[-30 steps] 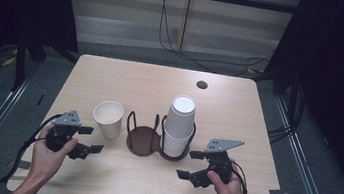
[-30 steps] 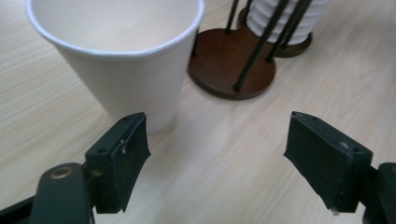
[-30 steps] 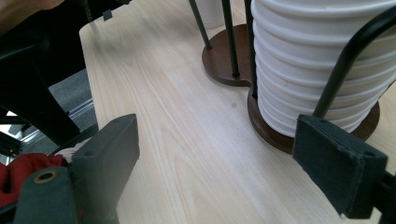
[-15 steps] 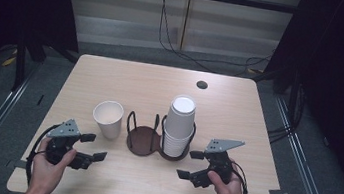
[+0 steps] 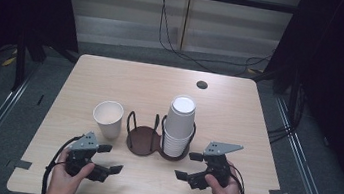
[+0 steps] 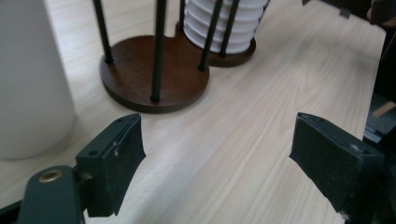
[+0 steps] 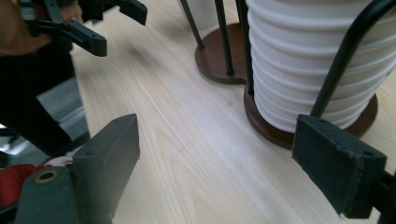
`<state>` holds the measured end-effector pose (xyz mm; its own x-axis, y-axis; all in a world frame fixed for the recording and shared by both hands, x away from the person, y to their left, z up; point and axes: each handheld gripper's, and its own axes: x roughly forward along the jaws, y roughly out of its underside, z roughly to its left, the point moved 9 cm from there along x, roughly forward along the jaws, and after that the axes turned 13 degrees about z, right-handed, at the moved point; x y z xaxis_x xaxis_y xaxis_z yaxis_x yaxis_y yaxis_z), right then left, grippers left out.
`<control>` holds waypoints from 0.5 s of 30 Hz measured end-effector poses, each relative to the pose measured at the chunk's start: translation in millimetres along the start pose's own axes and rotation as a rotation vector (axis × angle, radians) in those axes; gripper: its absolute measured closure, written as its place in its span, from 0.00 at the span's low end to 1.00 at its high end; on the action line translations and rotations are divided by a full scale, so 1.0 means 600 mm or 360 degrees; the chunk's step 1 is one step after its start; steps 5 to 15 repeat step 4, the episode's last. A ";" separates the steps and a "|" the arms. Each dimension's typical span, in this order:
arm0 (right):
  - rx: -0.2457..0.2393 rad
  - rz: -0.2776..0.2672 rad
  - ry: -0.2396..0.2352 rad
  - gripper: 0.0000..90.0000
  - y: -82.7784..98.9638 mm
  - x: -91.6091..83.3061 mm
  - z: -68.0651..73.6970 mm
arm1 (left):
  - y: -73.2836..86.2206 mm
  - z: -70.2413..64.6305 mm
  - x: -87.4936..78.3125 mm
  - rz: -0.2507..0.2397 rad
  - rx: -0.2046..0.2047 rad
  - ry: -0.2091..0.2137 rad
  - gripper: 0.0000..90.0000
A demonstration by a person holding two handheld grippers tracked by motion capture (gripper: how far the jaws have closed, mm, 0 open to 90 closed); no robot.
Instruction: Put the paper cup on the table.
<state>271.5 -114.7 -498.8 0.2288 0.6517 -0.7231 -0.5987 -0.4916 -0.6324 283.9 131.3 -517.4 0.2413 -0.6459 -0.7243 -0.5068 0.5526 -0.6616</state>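
Progress est.: one loose cup [image 5: 108, 117] stands on counter [image 5: 238, 111] at 9 o'clock of holder [image 5: 147, 139], stack [image 5: 179, 125] remains in holder's 3 o'clock ring; left tongs [image 5: 112, 159] have just been opening, nothing between jaws, right tongs [image 5: 188, 165] wide open, empty, w/ further cups apparently left to pull.

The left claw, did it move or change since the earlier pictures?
Yes. The left claw slid back toward the person's edge of the table, away from the single cup, and its jaws have just been opening with nothing between them. The right claw, cup stack and holder stayed put.
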 end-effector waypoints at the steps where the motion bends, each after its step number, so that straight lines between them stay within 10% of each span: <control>1: -0.0009 0.0008 0.0027 0.17 0.001 0.001 0.002 | 0.000 -0.003 0.003 -0.0007 -0.0027 0.0012 0.19; 3: -0.0016 -0.0013 0.0041 0.16 -0.001 -0.002 0.004 | 0.004 -0.011 0.008 -0.0016 -0.0121 0.0049 0.19; 15: -0.0007 -0.0019 0.0054 0.16 -0.001 -0.002 0.003 | 0.006 -0.016 0.012 -0.0010 -0.0119 0.0053 0.19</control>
